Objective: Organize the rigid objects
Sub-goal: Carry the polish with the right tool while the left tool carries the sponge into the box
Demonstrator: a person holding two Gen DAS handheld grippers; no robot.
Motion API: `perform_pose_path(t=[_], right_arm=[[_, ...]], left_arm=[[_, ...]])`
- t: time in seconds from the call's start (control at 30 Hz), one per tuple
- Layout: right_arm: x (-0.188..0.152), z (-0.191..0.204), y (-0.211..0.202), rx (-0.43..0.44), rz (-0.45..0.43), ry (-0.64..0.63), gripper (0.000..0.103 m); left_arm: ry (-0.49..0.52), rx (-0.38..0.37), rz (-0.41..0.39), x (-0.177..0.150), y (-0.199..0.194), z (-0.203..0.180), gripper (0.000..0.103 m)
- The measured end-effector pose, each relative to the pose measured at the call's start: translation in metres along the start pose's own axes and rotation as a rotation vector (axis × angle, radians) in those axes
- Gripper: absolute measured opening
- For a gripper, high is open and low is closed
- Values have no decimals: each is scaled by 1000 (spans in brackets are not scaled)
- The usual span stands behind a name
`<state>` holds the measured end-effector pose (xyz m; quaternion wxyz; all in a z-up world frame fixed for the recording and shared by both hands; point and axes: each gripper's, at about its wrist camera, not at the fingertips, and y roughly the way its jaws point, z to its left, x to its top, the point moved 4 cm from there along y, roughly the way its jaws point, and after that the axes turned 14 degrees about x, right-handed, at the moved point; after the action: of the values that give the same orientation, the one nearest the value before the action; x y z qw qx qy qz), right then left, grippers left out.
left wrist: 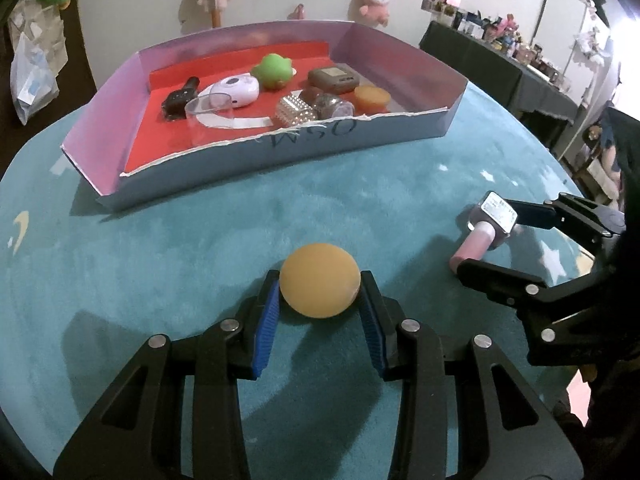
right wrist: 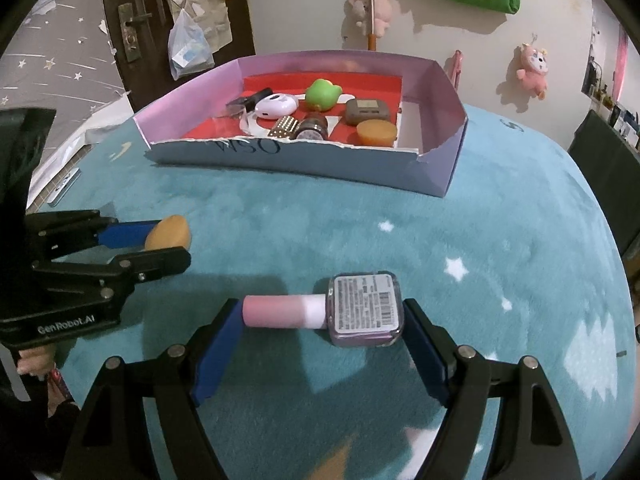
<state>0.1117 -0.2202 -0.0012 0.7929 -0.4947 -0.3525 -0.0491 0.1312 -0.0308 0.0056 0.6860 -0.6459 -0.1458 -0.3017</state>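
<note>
On the teal cloth (left wrist: 200, 216), short of the tray (left wrist: 248, 152), the left gripper (left wrist: 320, 292) is clamped on the orange disc (left wrist: 319, 278); the right gripper (right wrist: 324, 320) grips the nail-polish bottle (right wrist: 364, 310) end to end

L gripper (left wrist: 320, 292) pitched down, jaws clamped on yellow disc (left wrist: 319, 279). R gripper (right wrist: 323, 320) also pitched down, jaws wide, straddling bottle (right wrist: 340, 311) lengthwise; can't tell if pads touch.
</note>
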Motion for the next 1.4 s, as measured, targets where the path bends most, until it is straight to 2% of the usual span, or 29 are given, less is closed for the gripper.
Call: perform_pose_path(t=[0.1, 0.17, 0.2, 0.27, 0.5, 0.63, 0.7, 0.8, 0.83, 0.87, 1.23, 1.4], right_arm=[[-1, 0, 2, -8, 6, 3, 82], [0, -1, 2, -12, 10, 3, 82], [0, -1, 3, -14, 12, 3, 83], [1, -1, 3, -14, 15, 3, 84], [3, -2, 5, -15, 10, 9, 84], [3, -1, 7, -22, 12, -3, 81], [3, 0, 7, -26, 14, -13, 81], [3, -1, 6, -23, 9, -11, 81], [2, -2, 5, -21, 6, -10, 81], [2, -2, 5, -18, 2, -8, 81], [6, 1, -1, -12, -30, -7, 80], [17, 3, -17, -7, -93, 3, 80]], left_arm=[[8, -1, -5, -1, 0, -2, 44], [12, -6, -8, -2, 0, -3, 62], [11, 2, -9, -2, 0, -3, 65], [3, 25, -13, -2, 1, -2, 65], [-12, 27, -11, -2, 3, 2, 65], [-3, 40, -20, -3, 2, 1, 65], [-2, 43, -27, -4, 2, 1, 61], [-15, 39, -36, -4, 0, 5, 46], [-19, 29, -37, -4, 0, 6, 37], [-23, 22, -37, -3, -1, 6, 36], [-25, -6, -51, -3, -9, 6, 36], [-51, -10, -88, 9, -28, 14, 36]])
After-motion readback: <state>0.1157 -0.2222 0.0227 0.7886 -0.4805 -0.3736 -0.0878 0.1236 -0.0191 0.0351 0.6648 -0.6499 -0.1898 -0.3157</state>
